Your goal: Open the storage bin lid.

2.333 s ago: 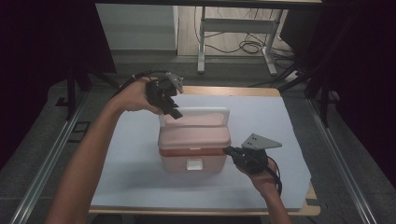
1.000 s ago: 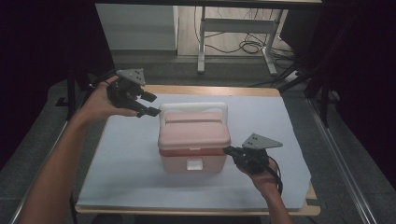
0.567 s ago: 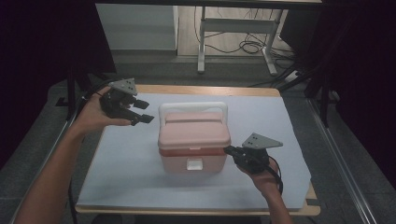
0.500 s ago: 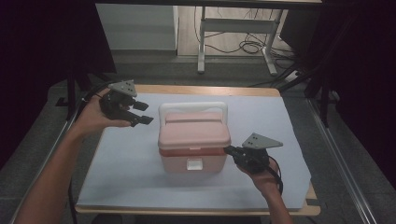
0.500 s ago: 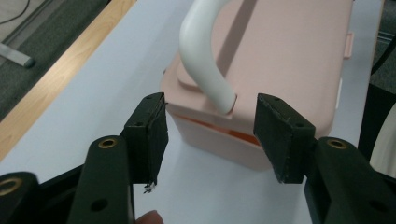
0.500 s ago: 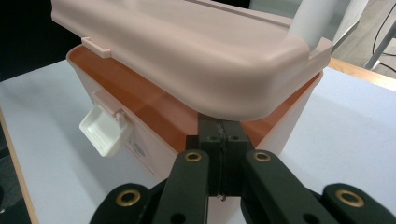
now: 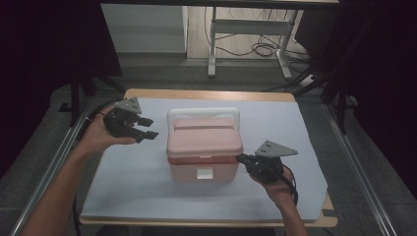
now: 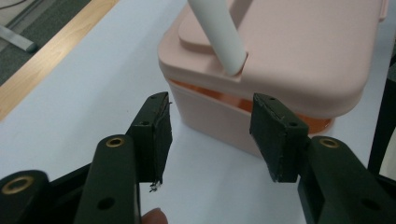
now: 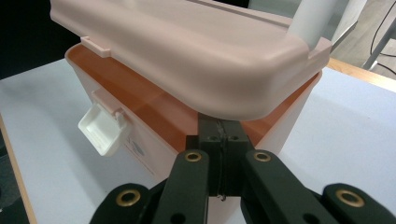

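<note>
A pink cooler box point(image 7: 204, 142) with a white handle point(image 7: 202, 112) stands mid-table on the pale mat point(image 7: 137, 187). Its white front latch point(image 7: 204, 173) hangs down. My left gripper point(image 7: 147, 129) hovers left of the box, open, nothing between its jaws; in the left gripper view the left gripper point(image 8: 210, 135) faces the box point(image 8: 289, 51) and the handle point(image 8: 219, 32) a short way off. My right gripper point(image 7: 240, 158) is shut, its tips against the box's right side. In the right gripper view the right gripper point(image 9: 223, 140) sits just under the lid's rim point(image 9: 243, 102), beside the latch point(image 9: 102, 126).
The mat covers a wooden table whose edge point(image 7: 206, 94) shows at the back. Metal rails point(image 7: 54, 162) run along the table's left, and another rail point(image 7: 351, 162) along its right. A desk frame and cables point(image 7: 255, 44) lie on the floor beyond.
My left gripper has moved from the box's handle out to the left and slightly nearer. The right gripper and the box have stayed put.
</note>
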`<state>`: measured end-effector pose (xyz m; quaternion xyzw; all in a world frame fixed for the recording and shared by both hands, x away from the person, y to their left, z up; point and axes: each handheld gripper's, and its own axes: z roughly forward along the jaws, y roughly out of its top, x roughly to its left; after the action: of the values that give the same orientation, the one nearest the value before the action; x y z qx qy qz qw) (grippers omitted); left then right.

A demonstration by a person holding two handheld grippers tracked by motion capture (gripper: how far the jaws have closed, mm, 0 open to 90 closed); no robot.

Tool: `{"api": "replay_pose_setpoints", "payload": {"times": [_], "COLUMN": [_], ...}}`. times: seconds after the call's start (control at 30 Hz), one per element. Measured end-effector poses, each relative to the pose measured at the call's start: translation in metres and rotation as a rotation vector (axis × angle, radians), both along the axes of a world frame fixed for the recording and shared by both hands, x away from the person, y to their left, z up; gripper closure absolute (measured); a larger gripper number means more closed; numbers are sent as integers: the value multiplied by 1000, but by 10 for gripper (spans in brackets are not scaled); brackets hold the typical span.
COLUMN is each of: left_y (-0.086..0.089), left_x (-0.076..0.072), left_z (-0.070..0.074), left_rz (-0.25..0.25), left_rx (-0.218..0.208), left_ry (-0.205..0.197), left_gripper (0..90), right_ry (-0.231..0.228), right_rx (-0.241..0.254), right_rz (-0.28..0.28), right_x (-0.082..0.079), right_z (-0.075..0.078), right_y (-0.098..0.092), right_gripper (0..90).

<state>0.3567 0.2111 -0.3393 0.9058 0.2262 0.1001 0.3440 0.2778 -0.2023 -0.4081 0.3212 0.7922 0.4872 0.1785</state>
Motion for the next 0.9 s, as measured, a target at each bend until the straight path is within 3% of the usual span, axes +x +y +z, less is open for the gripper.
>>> {"api": "replay_pose_setpoints", "payload": {"times": [0.23, 0.27, 0.5, 0.6, 0.73, 0.9], "left_y": [5, 6, 3, 1, -3, -3], "left_x": [-6, -7, -17, -20, -25, -37], "left_z": [-14, -16, -27, -31, -38, -46], "left_rz": [31, 22, 0, -12, -6, -26], "left_rx": [-42, -30, -65, -53, -72, -125], "left_ry": [19, 18, 35, 34, 42, 54], "left_gripper": [491, 491, 541, 585, 677, 838], "right_ry": [-4, -6, -6, -6, -7, -10], "right_rx": [-1, -1, 0, 0, -1, 1], "right_rz": [-1, -2, -3, -3, -4, -1], "right_x": [0, 0, 0, 0, 0, 0], "right_z": [0, 0, 1, 1, 1, 1], "right_y": [0, 0, 0, 1, 0, 0], "right_gripper": [900, 900, 900, 900, 899, 900]}}
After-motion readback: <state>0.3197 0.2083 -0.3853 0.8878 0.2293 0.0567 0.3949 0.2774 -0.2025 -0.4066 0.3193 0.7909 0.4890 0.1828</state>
